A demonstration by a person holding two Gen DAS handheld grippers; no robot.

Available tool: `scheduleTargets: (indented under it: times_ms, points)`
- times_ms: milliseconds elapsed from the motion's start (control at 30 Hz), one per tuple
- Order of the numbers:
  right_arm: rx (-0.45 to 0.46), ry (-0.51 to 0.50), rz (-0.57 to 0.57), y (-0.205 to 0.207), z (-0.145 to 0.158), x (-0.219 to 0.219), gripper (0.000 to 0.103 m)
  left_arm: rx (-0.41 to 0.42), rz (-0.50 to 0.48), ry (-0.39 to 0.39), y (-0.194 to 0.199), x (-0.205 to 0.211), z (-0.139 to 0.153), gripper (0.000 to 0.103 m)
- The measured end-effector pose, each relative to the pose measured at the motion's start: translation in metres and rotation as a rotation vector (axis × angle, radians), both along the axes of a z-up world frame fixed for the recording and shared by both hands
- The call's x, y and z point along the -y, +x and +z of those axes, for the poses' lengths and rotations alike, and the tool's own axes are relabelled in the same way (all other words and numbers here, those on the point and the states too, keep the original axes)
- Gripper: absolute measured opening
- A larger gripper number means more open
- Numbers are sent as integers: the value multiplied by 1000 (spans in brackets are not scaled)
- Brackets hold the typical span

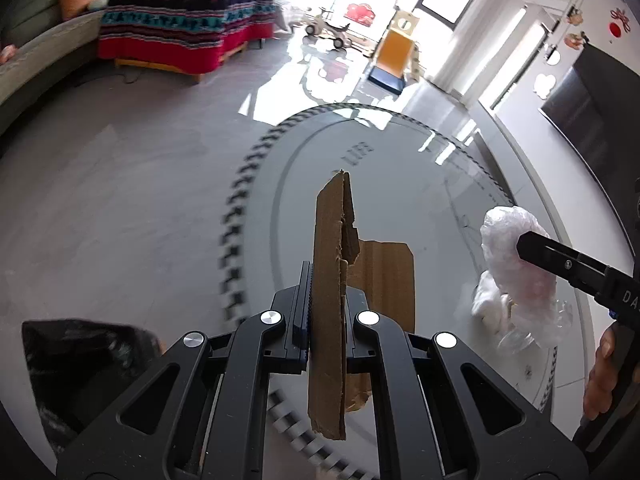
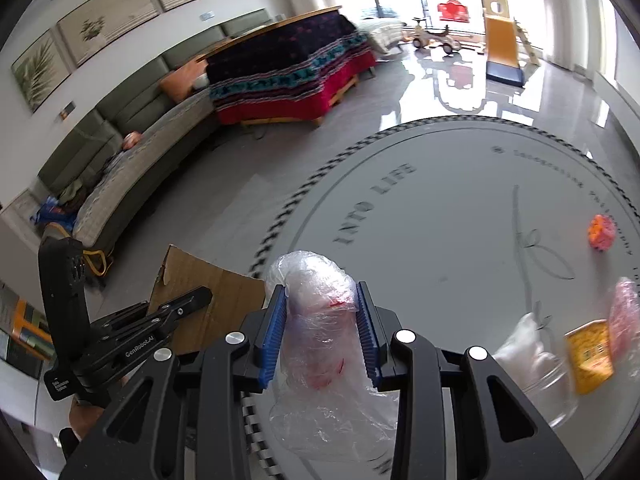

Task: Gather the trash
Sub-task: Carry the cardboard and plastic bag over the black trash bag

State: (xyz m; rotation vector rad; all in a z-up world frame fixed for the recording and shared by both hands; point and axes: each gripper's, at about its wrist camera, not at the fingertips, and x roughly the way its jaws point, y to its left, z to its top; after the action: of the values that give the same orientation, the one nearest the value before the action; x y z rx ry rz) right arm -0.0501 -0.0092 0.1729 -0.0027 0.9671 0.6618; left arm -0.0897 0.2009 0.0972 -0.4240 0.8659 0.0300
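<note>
I have a torn flat piece of brown corrugated cardboard [image 1: 330,300] pinched edge-on in my left gripper [image 1: 326,312], its long axis running forward along the fingers and sticking out past the tips and back under them. The jaws are clamped nearly flat on it. My right gripper [image 2: 322,332] holds a crumpled wad of clear plastic film [image 2: 320,340], jaws narrow and pressed into it, the loose tail hanging below. Both loads hang over the edge of the round grey floor mat with the black-and-white checked border [image 2: 440,200]. The black bin bag [image 1: 80,360] sits at lower left in the left wrist view, so my left hand looks nearer; I cannot see what is in it. Still lying on the mat near my right hand: a yellow packet [image 2: 590,360], pink plastic wrap [image 2: 624,316], an orange-pink ball [image 2: 601,232]
</note>
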Motion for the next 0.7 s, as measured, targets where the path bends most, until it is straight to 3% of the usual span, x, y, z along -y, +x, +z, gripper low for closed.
scheduleTargets:
  times_ms: [700]
  points:
    - [-28,-66,303,-132,-41,-142,36,-19,246,-14,-154,-89,-43,6]
